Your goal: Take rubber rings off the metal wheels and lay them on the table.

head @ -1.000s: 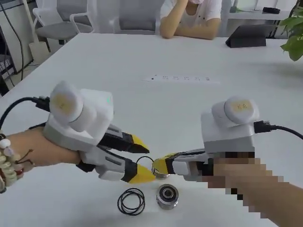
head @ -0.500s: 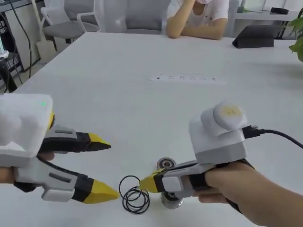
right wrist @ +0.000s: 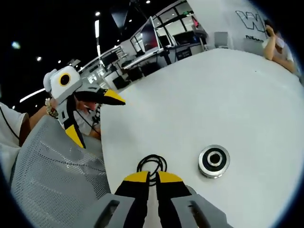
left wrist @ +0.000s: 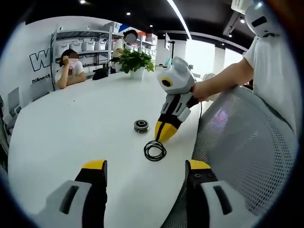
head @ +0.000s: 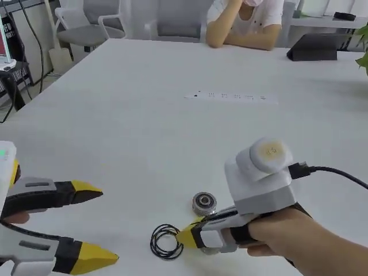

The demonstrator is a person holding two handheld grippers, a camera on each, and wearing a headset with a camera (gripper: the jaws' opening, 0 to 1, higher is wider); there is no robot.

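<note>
My left gripper (head: 95,224) has its yellow-tipped jaws spread wide, holding nothing. My right gripper (head: 185,236) has its jaws pressed together. The loose pile of thin black rubber rings (head: 165,241) lies on the white table (head: 172,132) right at its tips, though I can't tell whether they nip a ring. The small round metal wheel (head: 204,201) sits near, just ahead and to that gripper's right.

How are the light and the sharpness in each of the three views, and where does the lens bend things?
Head view: soft even light, faint shadow under the wheel, mostly sharp. Left gripper view: fisheye bends the table; glare from the window behind the right tool. Right gripper view: dark ceiling with lamp spots; the rings are sharp.
</note>
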